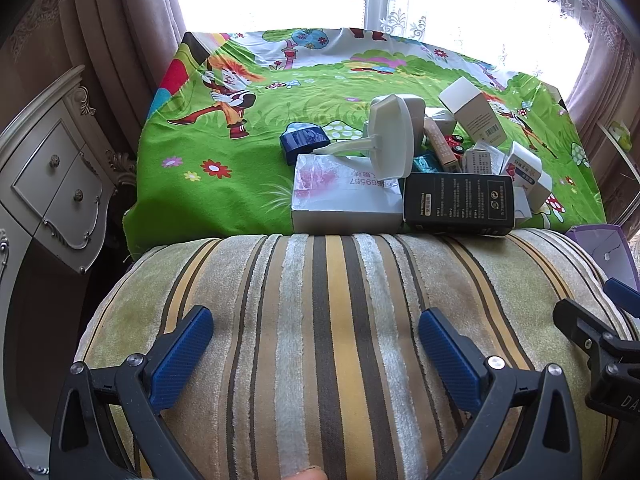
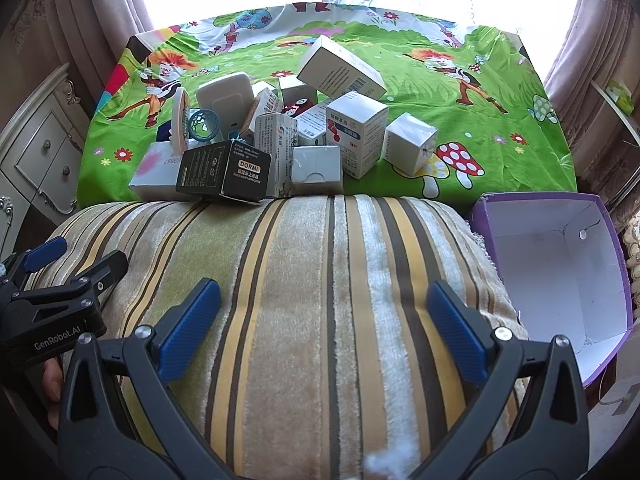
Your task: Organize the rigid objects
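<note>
A heap of small boxes lies on the green cartoon cloth [image 1: 224,152] [image 2: 500,160]. It holds a black DORMI box [image 1: 458,204] [image 2: 224,172], a white flat box [image 1: 344,204] [image 2: 154,178], a white round stand [image 1: 390,136], a tilted white carton [image 2: 340,68] and several medicine boxes [image 2: 356,136]. An empty purple-edged box [image 2: 560,272] stands at the right. My left gripper [image 1: 316,344] is open over the striped cushion [image 1: 320,320], well short of the heap. My right gripper [image 2: 324,320] is open over the same cushion [image 2: 320,280]. Both are empty.
A cream drawer cabinet [image 1: 60,184] [image 2: 36,164] stands at the left. Curtains [image 1: 120,20] and a bright window are behind the table. The right gripper shows at the right edge of the left wrist view [image 1: 600,340]; the left gripper shows at the left of the right wrist view [image 2: 52,300].
</note>
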Action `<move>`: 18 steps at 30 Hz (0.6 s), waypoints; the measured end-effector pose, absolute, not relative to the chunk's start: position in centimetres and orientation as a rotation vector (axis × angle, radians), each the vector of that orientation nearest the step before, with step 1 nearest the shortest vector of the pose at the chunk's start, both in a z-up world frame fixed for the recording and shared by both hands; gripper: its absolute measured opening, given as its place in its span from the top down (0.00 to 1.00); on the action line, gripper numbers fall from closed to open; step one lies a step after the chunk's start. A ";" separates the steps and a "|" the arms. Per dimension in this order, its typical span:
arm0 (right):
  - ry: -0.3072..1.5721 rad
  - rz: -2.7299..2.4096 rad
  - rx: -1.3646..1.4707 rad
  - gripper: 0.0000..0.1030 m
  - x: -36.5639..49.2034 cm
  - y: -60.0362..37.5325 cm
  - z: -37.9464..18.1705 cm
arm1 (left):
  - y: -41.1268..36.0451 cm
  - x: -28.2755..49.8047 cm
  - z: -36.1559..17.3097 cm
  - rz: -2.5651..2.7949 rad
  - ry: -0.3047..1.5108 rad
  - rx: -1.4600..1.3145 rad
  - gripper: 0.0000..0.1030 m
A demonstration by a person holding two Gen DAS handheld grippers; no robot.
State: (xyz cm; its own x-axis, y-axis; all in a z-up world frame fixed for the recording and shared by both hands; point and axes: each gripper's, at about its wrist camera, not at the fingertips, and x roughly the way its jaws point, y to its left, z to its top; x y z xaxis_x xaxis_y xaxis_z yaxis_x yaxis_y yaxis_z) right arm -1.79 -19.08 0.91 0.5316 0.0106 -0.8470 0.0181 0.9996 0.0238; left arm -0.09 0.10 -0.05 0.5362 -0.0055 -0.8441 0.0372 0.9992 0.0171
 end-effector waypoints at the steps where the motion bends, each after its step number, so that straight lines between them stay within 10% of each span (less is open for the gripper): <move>1: 1.009 -0.004 0.032 0.00 -1.8 -19.1 0.9 | 0.1 -0.1 0.0 -0.026 1.005 0.034 0.00; 18: 0.994 0.012 0.051 0.00 -1.8 -19.4 0.6 | 0.1 -0.1 -0.1 -0.027 1.005 0.031 0.00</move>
